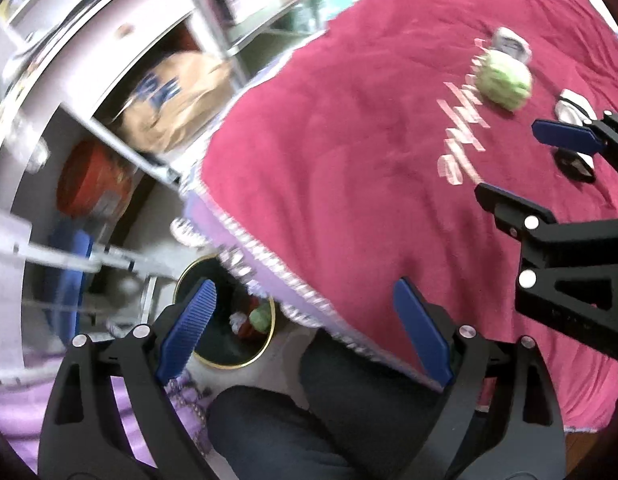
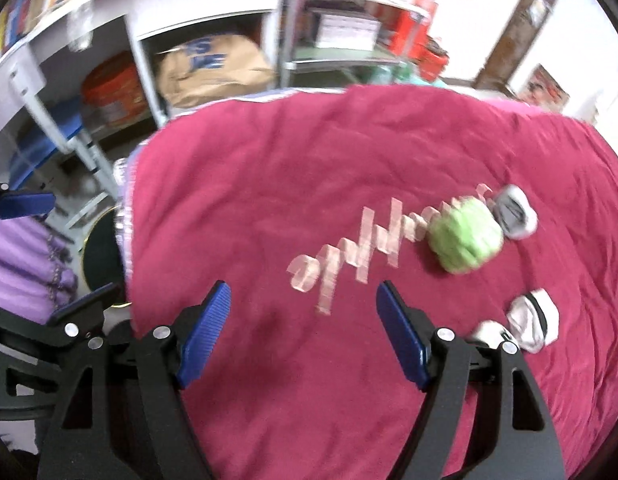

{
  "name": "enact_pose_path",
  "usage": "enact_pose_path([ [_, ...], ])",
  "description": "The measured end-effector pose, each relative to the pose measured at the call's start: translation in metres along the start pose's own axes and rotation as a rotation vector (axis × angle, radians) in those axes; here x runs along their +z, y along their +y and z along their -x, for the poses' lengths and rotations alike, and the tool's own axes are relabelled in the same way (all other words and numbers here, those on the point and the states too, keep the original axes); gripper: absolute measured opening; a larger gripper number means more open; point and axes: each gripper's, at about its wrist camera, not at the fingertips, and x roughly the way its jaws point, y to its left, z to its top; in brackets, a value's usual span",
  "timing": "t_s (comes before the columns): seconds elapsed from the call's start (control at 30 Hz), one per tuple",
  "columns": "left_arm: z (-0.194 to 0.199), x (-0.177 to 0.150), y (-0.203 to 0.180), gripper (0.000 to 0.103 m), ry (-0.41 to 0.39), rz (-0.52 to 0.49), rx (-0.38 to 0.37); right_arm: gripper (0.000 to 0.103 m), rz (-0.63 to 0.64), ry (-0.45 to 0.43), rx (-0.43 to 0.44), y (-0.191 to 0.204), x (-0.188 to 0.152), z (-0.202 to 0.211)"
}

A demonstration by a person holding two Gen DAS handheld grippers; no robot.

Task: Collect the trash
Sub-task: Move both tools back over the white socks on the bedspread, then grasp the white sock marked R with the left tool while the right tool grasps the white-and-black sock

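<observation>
Both black, blue-padded grippers, left gripper (image 1: 305,328) and right gripper (image 2: 303,330), are held wide open and empty above the crimson blanket (image 2: 309,184). A crumpled green paper ball (image 2: 465,238) is seen at two o'clock of the right gripper.

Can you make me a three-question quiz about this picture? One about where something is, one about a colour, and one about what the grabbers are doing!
1. Where is the trash bin?
A. On the red blanket
B. On the floor beside the bed
C. On a shelf

2. What colour is the crumpled ball on the blanket?
A. Light green
B. Blue
C. Orange

3. What is the right gripper doing?
A. Shut on the ball
B. Shut on a white wrapper
C. Open, holding nothing

Answers:
1. B, because the left wrist view shows the gold-rimmed bin down on the floor past the blanket's edge, with some trash inside.
2. A, because the ball looks light green in both views.
3. C, because its blue pads stand wide apart with only blanket between them; the left gripper is open too.
</observation>
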Motion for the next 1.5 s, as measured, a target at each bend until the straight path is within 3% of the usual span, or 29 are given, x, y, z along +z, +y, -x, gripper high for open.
enact_pose_path([
  [0.33, 0.011, 0.029, -0.087, 0.088, -0.027, -0.191, -0.044, 0.072, -0.157, 0.016, -0.086, -0.085, -0.04, 0.01],
  [0.67, 0.023, 0.041, -0.166, 0.088, -0.034, -0.303, -0.073, 0.072, -0.222, 0.008, -0.129, -0.152, -0.07, 0.018],
  [1.03, 0.024, 0.064, -0.236, 0.088, -0.038, -0.353, -0.107, 0.074, -0.249, -0.011, -0.174, -0.22, -0.092, 0.023],
  [1.5, 0.002, 0.096, -0.282, 0.088, 0.015, -0.329, -0.169, 0.08, -0.229, -0.007, -0.185, -0.28, -0.095, 0.006],
])
